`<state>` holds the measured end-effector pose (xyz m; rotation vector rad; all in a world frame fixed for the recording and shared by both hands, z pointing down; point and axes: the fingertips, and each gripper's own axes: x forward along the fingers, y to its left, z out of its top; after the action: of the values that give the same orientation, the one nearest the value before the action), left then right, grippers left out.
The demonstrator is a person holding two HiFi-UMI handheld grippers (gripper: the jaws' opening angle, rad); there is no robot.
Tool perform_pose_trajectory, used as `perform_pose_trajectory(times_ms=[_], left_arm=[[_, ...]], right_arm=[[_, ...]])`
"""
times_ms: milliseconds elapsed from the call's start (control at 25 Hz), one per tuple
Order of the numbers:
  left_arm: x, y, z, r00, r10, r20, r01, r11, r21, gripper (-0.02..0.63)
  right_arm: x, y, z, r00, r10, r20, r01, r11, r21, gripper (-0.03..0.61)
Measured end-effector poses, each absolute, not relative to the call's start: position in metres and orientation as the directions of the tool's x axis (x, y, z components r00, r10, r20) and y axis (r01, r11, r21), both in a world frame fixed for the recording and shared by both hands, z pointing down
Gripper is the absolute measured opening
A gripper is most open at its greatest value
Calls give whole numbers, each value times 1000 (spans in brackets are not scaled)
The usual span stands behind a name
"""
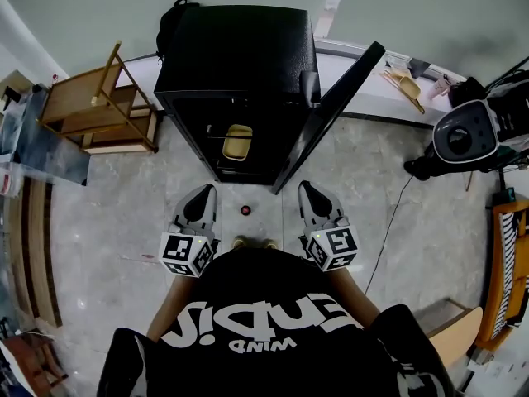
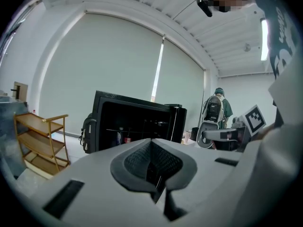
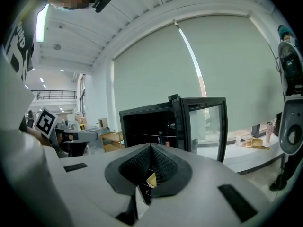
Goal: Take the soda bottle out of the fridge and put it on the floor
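A black fridge [image 1: 235, 56] stands ahead of me with its glass door [image 1: 331, 114] swung open to the right. On the floor just in front of it is a small red-topped thing [image 1: 245, 210], seen from above; it looks like the soda bottle's cap. A red-topped shape [image 2: 127, 139] also shows low against the fridge opening in the left gripper view. My left gripper [image 1: 202, 192] [image 2: 151, 143] and right gripper [image 1: 307, 188] [image 3: 151, 148] hover either side of the red-topped thing, short of the fridge. Both are shut with nothing between the pads.
A yellow container [image 1: 237, 141] sits on a fridge shelf. A wooden rack [image 1: 99, 106] stands to the left and a dark backpack [image 1: 173, 15] behind the fridge. A round grey machine [image 1: 463, 135] and a cable [image 1: 388, 222] are at the right. A person with a backpack [image 2: 215, 110] stands far off.
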<state>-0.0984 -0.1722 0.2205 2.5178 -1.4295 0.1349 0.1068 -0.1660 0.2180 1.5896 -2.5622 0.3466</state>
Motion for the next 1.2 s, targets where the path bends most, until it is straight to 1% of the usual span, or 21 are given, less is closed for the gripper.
perform_pose_trajectory(times_ms=[520,1200], left_arm=[[-112,-169,221,459,-865,203,-887,-431,166,6],[-113,-156,228,466,-859,214,-881,-427,204,6]], right_arm=[[103,-170,225,-436,-871,225,-900,416,-131,23],[103,-159,228,-422,-876,233,-906,402,-131,23]])
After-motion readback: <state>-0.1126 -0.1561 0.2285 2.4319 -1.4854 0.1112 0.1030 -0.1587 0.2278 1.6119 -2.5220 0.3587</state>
